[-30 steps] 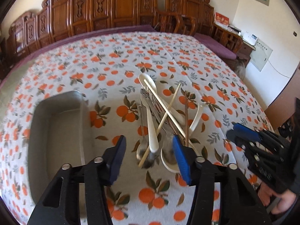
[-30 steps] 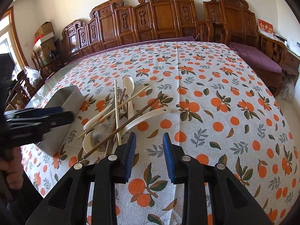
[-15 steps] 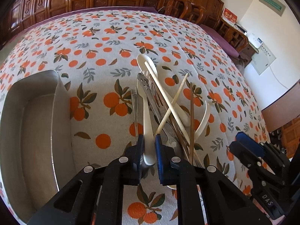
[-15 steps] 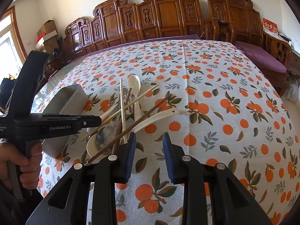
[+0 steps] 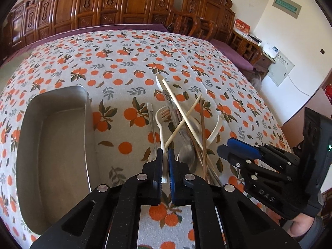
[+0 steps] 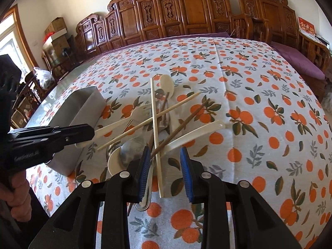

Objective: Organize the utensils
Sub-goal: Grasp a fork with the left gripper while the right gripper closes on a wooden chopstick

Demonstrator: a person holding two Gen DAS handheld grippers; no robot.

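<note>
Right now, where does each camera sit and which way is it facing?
Left wrist: on the left tool, angled down at the utensil pile, metal tray on its left; its jaws just closed on the white fork; right tool at right.
Right wrist: on the right tool, open above the pile; a hand holding the left tool at left.
Shared: pile, tray, fork.

Left tongs (image 5: 164, 167) clamped on white plastic fork (image 5: 161, 128) beside metal tray (image 5: 87, 124).
</note>
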